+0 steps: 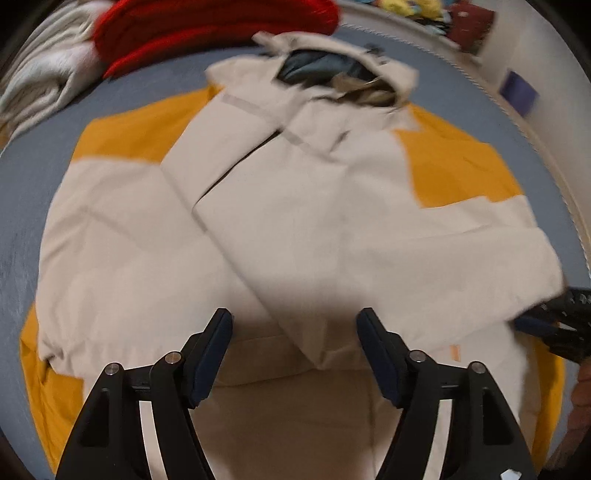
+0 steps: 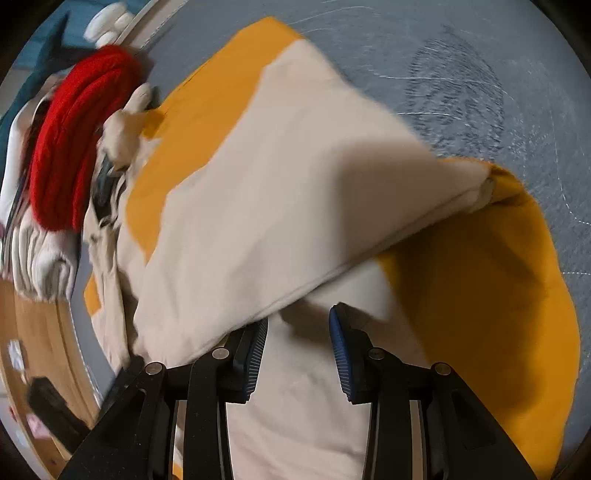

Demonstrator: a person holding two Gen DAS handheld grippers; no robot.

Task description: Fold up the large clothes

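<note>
A cream jacket (image 1: 295,221) with mustard-yellow panels lies spread on a grey-blue bed cover (image 1: 22,206), its hood (image 1: 388,70) at the far end. My left gripper (image 1: 293,321) hovers over the jacket's near hem, open, with only flat cloth below it. At the right edge of the left wrist view the right gripper (image 1: 557,321) shows by the sleeve end. In the right wrist view the jacket (image 2: 258,192) has a cream sleeve folded across the body. My right gripper (image 2: 299,319) is open just under that sleeve's edge, which rests by the left finger.
A red knitted garment (image 1: 207,33) (image 2: 70,140) and pale folded cloth (image 1: 44,74) lie beyond the hood. The cover's piped edge (image 1: 554,177) runs along the right. Wooden floor (image 2: 33,321) shows past the bed's side. Bare cover (image 2: 461,92) lies beside the jacket.
</note>
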